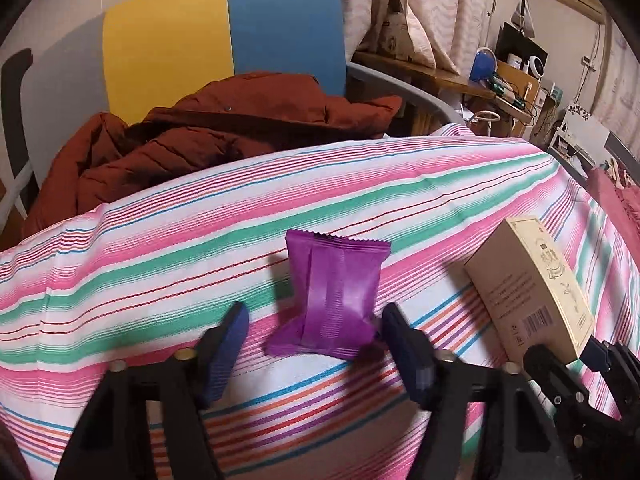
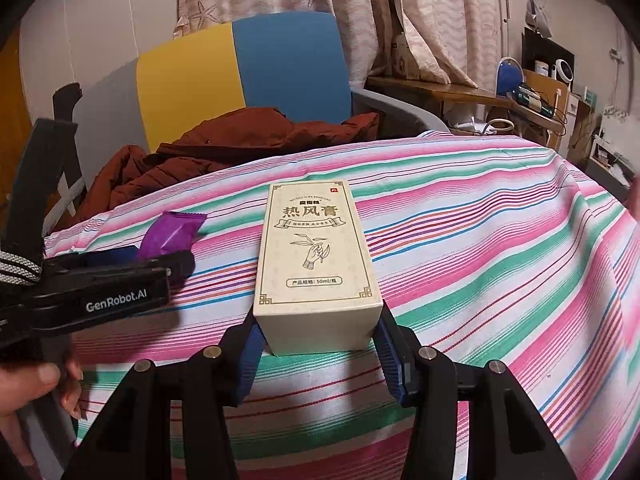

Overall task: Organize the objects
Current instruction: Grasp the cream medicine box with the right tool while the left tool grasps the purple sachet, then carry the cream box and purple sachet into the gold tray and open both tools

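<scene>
Left gripper (image 1: 312, 344): released, jaws straddling the near end of the purple packet (image 1: 334, 300), the right pad just beside its corner, the left pad apart. Packet lies on the striped cloth (image 1: 160, 280). Right gripper (image 2: 318, 354): clenched on the near end of the cream box (image 2: 316, 264), which extends forward beyond the fingertips.

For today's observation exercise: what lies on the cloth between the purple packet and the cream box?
Nothing: only bare striped cloth separates the purple packet from the cream box, shown in the left wrist view.
</scene>
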A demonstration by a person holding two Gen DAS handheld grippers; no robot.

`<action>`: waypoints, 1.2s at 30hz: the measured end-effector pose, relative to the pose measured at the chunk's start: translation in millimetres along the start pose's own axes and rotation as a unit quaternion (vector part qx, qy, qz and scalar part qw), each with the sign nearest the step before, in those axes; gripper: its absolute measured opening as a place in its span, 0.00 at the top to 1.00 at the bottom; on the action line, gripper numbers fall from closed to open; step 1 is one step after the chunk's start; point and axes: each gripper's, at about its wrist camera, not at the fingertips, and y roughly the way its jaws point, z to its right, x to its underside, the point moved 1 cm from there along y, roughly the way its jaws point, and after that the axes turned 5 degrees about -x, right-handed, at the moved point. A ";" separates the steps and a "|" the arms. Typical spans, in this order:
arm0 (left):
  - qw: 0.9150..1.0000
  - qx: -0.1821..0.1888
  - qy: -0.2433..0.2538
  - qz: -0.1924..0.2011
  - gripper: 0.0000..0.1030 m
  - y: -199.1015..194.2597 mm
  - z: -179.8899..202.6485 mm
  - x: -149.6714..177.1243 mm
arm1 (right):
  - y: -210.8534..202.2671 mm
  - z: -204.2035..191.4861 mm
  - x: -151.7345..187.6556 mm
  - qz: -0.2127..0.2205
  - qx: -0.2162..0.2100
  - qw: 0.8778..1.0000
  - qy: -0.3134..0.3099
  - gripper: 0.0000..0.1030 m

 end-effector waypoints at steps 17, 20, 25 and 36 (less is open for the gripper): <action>0.998 0.015 0.005 0.067 0.53 -60.3 -9.5 42.7 | -2.6 -9.7 0.6 0.004 0.026 0.999 -0.021 0.50; 0.998 0.019 -0.006 0.066 0.53 -66.9 -16.1 51.8 | -6.1 -16.0 0.5 0.010 0.034 0.999 -0.037 0.50; 0.998 0.028 -0.033 0.056 0.54 -76.0 -33.5 70.5 | -14.5 -26.5 4.3 0.017 0.038 0.998 -0.055 0.50; 0.998 0.044 -0.039 0.023 0.40 -79.4 -46.7 91.9 | -29.0 -39.5 21.9 0.006 0.031 0.998 -0.049 0.50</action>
